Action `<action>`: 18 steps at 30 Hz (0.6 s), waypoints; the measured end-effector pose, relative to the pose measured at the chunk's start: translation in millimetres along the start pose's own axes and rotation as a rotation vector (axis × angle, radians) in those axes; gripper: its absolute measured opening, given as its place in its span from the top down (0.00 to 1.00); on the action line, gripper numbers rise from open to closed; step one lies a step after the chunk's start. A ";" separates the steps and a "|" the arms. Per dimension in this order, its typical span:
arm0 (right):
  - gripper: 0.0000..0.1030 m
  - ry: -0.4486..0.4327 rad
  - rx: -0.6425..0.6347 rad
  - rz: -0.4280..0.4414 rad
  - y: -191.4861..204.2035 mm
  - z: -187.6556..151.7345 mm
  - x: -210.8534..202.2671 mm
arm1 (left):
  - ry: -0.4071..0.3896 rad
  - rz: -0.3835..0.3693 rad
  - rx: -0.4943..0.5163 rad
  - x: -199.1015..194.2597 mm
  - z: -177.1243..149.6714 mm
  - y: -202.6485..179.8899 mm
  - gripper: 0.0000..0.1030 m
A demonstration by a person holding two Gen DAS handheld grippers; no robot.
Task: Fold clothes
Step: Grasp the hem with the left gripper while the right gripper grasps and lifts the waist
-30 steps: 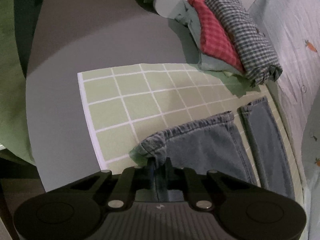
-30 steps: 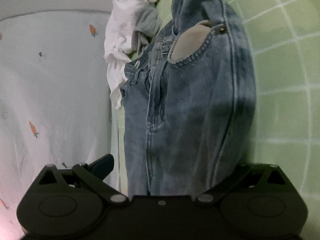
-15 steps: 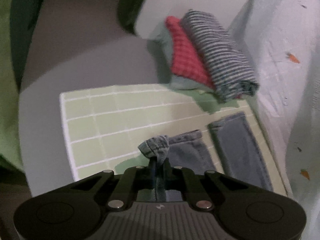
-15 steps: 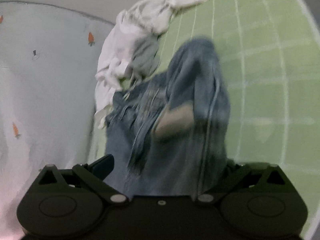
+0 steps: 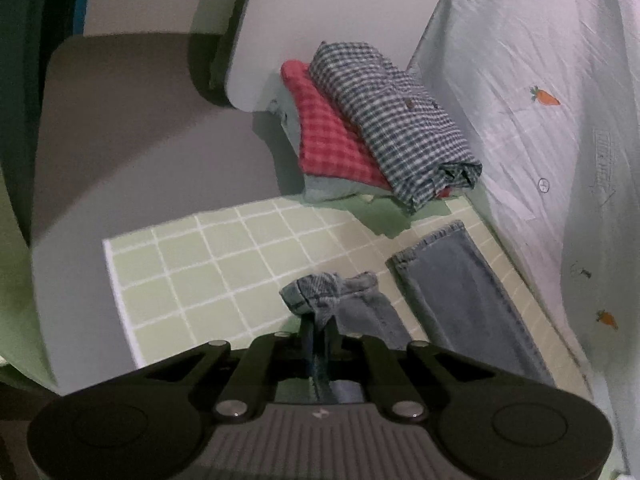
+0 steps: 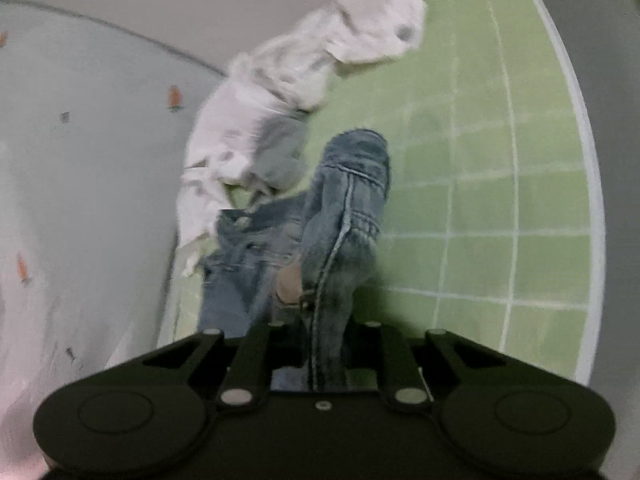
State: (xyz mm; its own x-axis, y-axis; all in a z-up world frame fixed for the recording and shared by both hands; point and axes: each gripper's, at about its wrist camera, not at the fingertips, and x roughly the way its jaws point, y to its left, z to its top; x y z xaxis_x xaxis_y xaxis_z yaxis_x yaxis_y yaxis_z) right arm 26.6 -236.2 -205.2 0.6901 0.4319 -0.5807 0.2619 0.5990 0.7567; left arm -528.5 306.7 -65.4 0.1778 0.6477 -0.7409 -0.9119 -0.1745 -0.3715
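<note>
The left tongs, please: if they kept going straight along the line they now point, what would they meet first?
Probably the green checked mat. The left tongs, shut on a jeans leg hem, point down past it at the mat; the folded shirts lie farther. Depth is uncertain.

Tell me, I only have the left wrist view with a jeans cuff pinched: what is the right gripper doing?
Observer: The right gripper has just been closing and is shut on the jeans at the waist end, by a side seam.
Operator: Anything else lying near that end?
Observer: A crumpled white garment lies just beyond the waistband, on the green checked mat.
Operator: Is the waist flat?
Observer: No, it is bunched and lifted off the mat.
</note>
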 end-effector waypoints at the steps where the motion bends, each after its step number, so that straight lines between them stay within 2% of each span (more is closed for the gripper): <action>1: 0.85 -0.005 -0.004 0.009 1.6 1.7 -6.8 | -0.005 0.006 0.007 -4.5 0.9 2.2 0.96; 5: 0.86 -0.009 -0.002 0.012 1.8 12.8 -38.0 | -0.020 0.014 -0.023 -33.9 6.2 12.9 0.96; 10: 0.86 -0.030 -0.065 0.003 13.9 22.4 -64.7 | -0.052 0.017 -0.065 -70.9 13.3 15.2 0.96; 18: 0.85 -0.014 -0.135 0.035 57.5 28.0 -32.2 | -0.090 -0.002 -0.002 -47.1 25.4 -41.7 0.96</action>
State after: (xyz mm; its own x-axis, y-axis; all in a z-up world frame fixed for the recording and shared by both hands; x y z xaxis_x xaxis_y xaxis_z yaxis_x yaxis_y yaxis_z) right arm 38.3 -234.5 -134.5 0.7069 0.4453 -0.5496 0.1450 0.6692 0.7288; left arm -508.2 302.4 -0.8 0.1453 0.7121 -0.6868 -0.9109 -0.1747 -0.3737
